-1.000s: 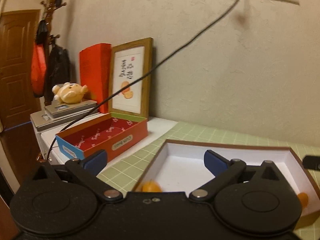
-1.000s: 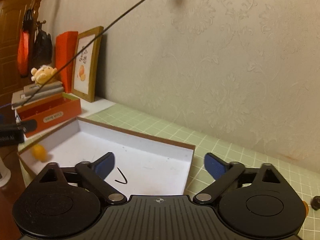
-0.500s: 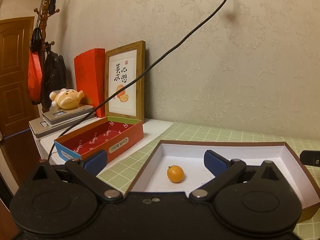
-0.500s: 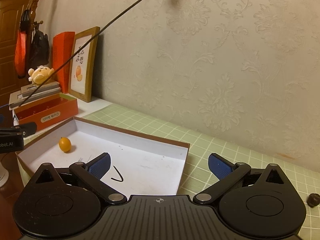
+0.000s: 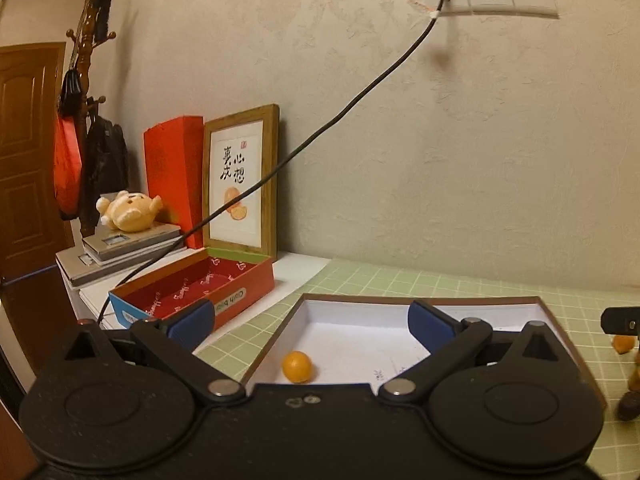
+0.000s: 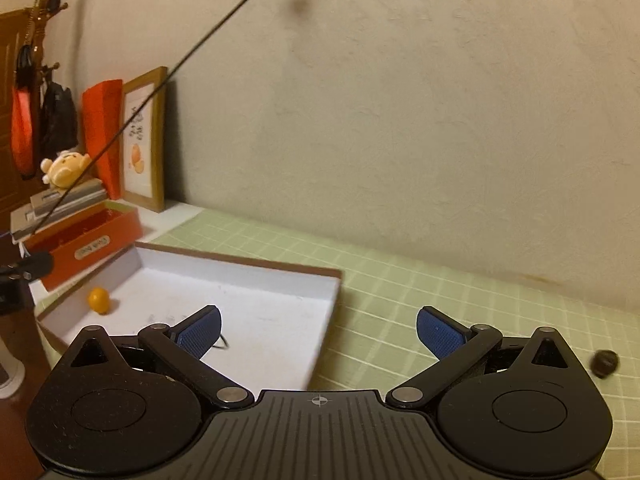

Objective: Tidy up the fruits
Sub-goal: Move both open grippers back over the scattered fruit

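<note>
One small orange fruit [image 5: 297, 366] lies in the white tray [image 5: 360, 330], at about seven o'clock of its floor, close to the left wall. We hold our left tongs [image 5: 311, 322] wide over the tray's near edge, gripping nothing. Our right tongs [image 6: 319, 330] are also spread wide and bare, above the tray's right rim [image 6: 328, 320] and the green grid mat [image 6: 420, 280] on the worktop. At three o'clock of the right view, a dark round fruit [image 6: 605, 363] sits on the mat. At nine o'clock of the tray stands a red box [image 5: 200, 286].
</note>
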### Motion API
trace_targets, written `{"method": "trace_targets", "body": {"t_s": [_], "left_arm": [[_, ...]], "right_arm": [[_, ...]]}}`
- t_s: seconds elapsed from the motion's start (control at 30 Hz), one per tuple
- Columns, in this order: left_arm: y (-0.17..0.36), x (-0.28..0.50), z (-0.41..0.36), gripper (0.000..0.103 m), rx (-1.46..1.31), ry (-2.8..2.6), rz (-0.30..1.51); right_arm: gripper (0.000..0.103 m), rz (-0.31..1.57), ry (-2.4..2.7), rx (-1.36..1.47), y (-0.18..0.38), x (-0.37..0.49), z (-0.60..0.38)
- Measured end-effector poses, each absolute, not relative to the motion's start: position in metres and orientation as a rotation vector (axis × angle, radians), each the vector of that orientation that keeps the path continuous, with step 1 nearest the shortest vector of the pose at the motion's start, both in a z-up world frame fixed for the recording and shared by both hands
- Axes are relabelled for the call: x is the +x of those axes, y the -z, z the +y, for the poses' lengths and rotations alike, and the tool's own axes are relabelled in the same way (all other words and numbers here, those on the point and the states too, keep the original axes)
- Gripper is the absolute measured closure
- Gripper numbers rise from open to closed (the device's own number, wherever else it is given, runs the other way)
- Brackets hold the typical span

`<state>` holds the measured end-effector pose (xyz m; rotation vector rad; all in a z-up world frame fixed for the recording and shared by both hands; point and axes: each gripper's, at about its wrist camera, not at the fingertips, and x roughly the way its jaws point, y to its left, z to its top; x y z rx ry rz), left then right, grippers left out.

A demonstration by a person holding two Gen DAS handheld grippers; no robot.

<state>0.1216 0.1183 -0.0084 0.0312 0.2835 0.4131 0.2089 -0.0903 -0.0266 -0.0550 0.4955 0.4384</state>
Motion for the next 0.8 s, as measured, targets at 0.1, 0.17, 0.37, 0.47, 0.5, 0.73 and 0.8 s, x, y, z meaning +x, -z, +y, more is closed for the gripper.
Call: {"method": "trace_targets", "body": {"t_s": [0.1,0.17,0.37,0.47,0.5,0.73,0.8], "left_arm": [[0.004,0.114,0.108,0.006,0.018,-0.375,0.278],[0.002,0.112,0.1,0.006,-0.001,-0.315,0.298],[0.003,0.1,0.065,0.006,-0.005,-0.216,0.281],[0.004,0.097,0.049,0.006,-0.003,-0.172,0.284],[0.004,0.096,0.044,0.006,-0.001,-0.163,0.281],[0.007,0.088,0.016,0.006,-0.004,-0.105,0.257],[0.009,0.088,0.008,0.006,-0.006,-0.076,0.262]], "right_arm": [[0.0,0.474,-0.443,-0.046,0.02,0.197,-0.109],[0.0,0.501,-0.465,-0.04,0.019,0.19,-0.122],[0.0,0.527,-0.419,-0.053,0.014,0.166,-0.158],[0.0,0.555,-0.406,-0.041,0.014,0.162,-0.175],[0.0,0.58,-0.414,-0.025,0.016,0.164,-0.18],[0.0,0.552,-0.356,-0.036,0.009,0.155,-0.215],[0.0,0.555,-0.34,-0.056,0.01,0.152,-0.222]]}}
